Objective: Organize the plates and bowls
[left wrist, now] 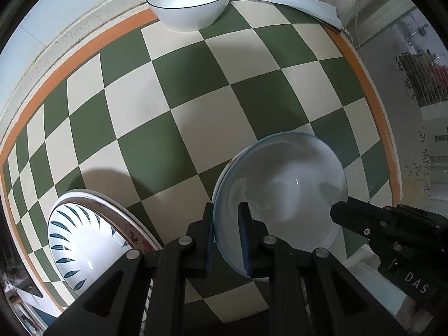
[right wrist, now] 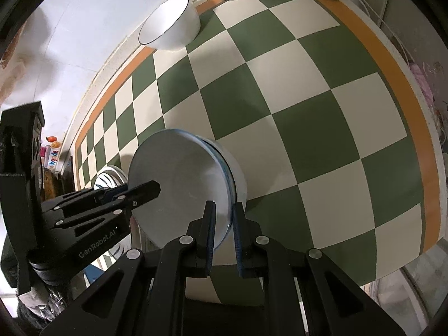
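Closest to us in the left wrist view, our left gripper (left wrist: 226, 224) pinches the near rim of a pale bowl (left wrist: 282, 184), one blue pad outside the wall and one inside, the jaws nearly together. From the right wrist view our right gripper (right wrist: 224, 221) clamps the opposite rim of the same bowl (right wrist: 179, 184) in the same manner, so we hold it from both sides. Its mouth faces up toward the left camera and is tipped toward the left gripper in the right view; being round, it has no long axis to speak of. It sits low over the green-and-cream checkered tablecloth (left wrist: 196, 95), though we cannot tell whether its base touches. A blue line runs along its rim, and the rim looks doubled in places, perhaps two nested bowls. To the left, near the table edge, a bowl with dark blue leaf strokes (left wrist: 75, 238) rests in a floral-rimmed plate (left wrist: 134, 232). Well apart at the far edge stands a white bowl with a thin dark rim (left wrist: 190, 0), upright, beside a folded white cloth (left wrist: 291, 0).
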`<state>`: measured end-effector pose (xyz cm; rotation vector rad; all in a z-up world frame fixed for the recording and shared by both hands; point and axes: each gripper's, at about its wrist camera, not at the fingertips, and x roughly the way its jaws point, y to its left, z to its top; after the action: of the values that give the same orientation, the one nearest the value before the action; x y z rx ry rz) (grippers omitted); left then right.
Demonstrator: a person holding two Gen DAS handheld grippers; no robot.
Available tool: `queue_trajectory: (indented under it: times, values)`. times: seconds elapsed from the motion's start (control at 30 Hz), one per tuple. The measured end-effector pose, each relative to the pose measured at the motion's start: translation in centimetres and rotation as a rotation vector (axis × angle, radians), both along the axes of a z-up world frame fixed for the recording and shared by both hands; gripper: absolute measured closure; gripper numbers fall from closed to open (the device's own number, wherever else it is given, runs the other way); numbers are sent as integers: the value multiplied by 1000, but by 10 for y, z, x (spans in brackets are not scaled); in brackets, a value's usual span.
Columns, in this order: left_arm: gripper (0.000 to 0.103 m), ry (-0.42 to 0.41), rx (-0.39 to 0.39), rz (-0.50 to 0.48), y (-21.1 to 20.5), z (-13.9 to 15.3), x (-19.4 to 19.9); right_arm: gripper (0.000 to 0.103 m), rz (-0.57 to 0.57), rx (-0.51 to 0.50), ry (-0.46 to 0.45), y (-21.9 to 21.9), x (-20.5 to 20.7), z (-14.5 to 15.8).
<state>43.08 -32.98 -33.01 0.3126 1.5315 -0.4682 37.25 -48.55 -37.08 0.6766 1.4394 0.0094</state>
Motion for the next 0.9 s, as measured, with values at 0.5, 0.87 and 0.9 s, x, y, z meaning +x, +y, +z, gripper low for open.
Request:
queue_trajectory:
  times: [0.5, 0.87, 0.9]
  values:
    - [89, -36, 62, -38, -14, -5, -8, 89, 23, -11, 26, 3, 3, -5]
    - [89, -23, 40, -17, -14, -3, -10, 89, 32, 5, 41, 0, 9, -9]
    - [89, -19, 23, -3, -11, 2, -9, 89, 36, 19, 47, -1, 10, -9]
